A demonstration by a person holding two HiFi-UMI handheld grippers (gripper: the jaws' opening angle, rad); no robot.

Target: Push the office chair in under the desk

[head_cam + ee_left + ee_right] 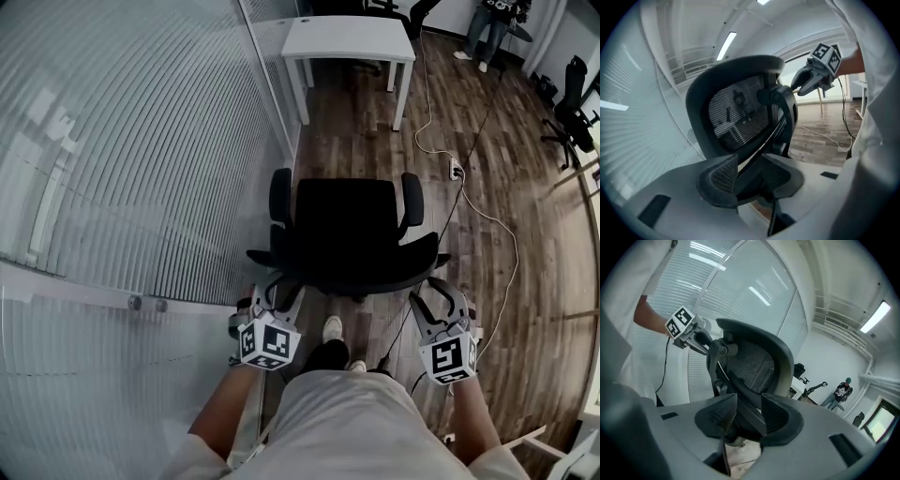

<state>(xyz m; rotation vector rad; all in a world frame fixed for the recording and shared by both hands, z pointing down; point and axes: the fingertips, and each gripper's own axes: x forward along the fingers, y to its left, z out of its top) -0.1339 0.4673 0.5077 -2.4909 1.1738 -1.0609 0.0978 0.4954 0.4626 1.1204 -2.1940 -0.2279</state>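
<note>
The black office chair (pixel 347 234) stands on the wooden floor with its mesh backrest toward me. The white desk (pixel 347 37) is well beyond it at the far end. My left gripper (pixel 278 292) is at the backrest's left edge and my right gripper (pixel 438 298) at its right edge. In the left gripper view the left gripper (pixel 750 171) has its jaws apart, with a dark strut of the backrest (pixel 736 112) between the pads and a sliver of light beside it. The right gripper (pixel 749 411) likewise straddles the backrest's (pixel 757 362) rim with its jaws apart.
A glass wall with blinds (pixel 141 141) runs along the left. A white cable and power strip (pixel 455 171) lie on the floor right of the chair. A person (pixel 487 28) stands behind the desk, and another black chair (pixel 574 103) is at the far right.
</note>
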